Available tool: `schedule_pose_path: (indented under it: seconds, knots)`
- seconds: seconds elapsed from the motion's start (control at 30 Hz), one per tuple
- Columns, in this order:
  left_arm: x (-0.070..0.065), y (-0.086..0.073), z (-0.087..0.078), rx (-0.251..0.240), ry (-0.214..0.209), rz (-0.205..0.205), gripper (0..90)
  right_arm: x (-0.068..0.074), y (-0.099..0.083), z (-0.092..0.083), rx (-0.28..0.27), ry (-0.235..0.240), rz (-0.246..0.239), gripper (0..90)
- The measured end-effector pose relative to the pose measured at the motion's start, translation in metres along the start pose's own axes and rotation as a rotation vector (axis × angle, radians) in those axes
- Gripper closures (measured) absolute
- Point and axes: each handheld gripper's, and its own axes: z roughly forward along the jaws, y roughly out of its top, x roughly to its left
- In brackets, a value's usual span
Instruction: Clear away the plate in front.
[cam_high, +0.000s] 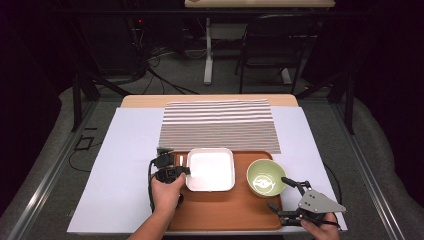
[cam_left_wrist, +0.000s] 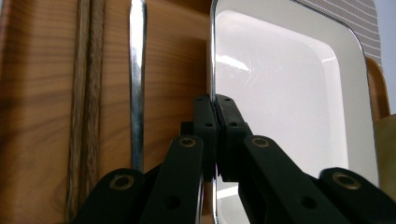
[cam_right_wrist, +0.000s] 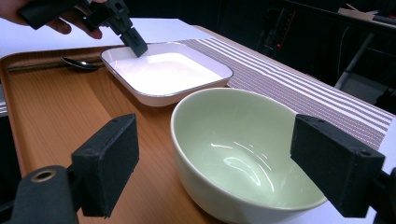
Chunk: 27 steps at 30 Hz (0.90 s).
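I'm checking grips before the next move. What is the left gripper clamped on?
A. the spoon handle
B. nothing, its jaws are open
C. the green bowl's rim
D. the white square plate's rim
D: in the left gripper view the left gripper has its jaws pinched together on the edge of the white square plate, with the spoon lying apart beside it.

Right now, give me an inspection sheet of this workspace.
Surface: wooden tray on a white sheet, striped placemat behind.
Job's things: white square plate; green bowl.
Clutter: spoon and chopsticks left of the plate.
Grippers: left gripper shut on the plate's rim; right gripper open beside the bowl.
Cables: black cable trails from the left gripper.
Surroundings: chair, table legs, floor cables.
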Motion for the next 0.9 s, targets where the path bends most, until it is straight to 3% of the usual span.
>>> schedule_pose_path:
  seconds: [0.3,0.6,0.8,0.9]
  knots:
    - [0.003,-0.009,0.010,0.028,0.020,-0.009,88.8,0.000,0.000,0.000,-0.001,0.002,0.003,14.9]
    - [0.004,-0.014,0.012,0.026,-0.004,-0.013,88.0,0.000,0.000,0.000,0.001,0.001,0.001,14.9]
    - [0.007,-0.016,0.003,0.018,-0.035,0.004,78.6,0.000,0.000,0.000,0.001,0.002,0.002,14.9]
    - [0.008,-0.015,-0.005,-0.022,-0.059,0.014,69.0,0.001,0.000,0.000,0.001,0.004,0.001,14.9]
